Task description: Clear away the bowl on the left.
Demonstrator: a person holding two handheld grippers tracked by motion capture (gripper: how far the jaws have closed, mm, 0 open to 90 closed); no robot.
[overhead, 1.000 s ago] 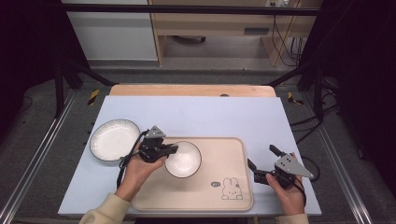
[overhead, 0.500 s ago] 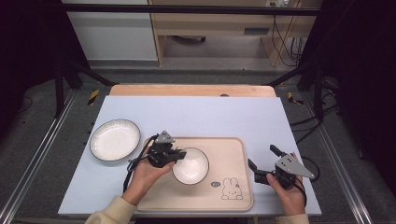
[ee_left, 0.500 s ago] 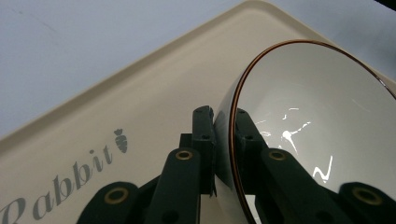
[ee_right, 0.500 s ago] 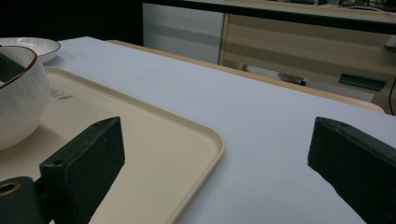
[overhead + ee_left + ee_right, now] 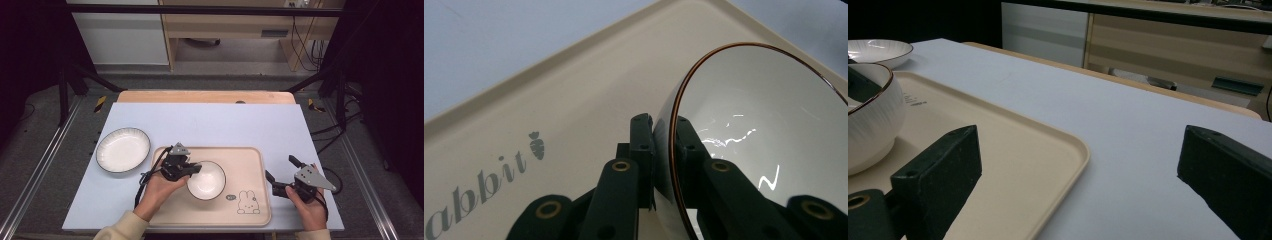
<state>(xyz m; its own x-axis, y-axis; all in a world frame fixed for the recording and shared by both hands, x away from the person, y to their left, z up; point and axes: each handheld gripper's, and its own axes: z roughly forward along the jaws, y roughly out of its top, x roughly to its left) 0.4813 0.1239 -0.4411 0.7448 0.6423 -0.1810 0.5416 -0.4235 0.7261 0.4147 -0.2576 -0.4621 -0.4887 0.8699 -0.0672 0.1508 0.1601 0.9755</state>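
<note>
A white bowl point(image 5: 206, 180) with a thin brown rim rests in the middle of the beige rabbit tray point(image 5: 250, 160). My left gripper point(image 5: 192, 170) is shut on the bowl's left rim; in the left gripper view one jaw lies outside the wall and one inside the bowl point(image 5: 769, 140), above the tray point(image 5: 549, 100). My right gripper point(image 5: 282, 173) stands open over the table just right of the tray, nothing between its fingers point(image 5: 943, 170). The right gripper view shows the bowl point(image 5: 870, 120) at far left on the tray point(image 5: 1013, 150).
A white ribbed plate point(image 5: 123, 149) lies on the pale blue tabletop point(image 5: 215, 122) left of the tray; it also appears as the plate point(image 5: 878, 50) in the right gripper view. A wooden strip borders the far table edge. Dark frame legs stand at both sides.
My left gripper carried the bowl rightward along the tray, from its left part to its middle. The right gripper has stayed in place.
</note>
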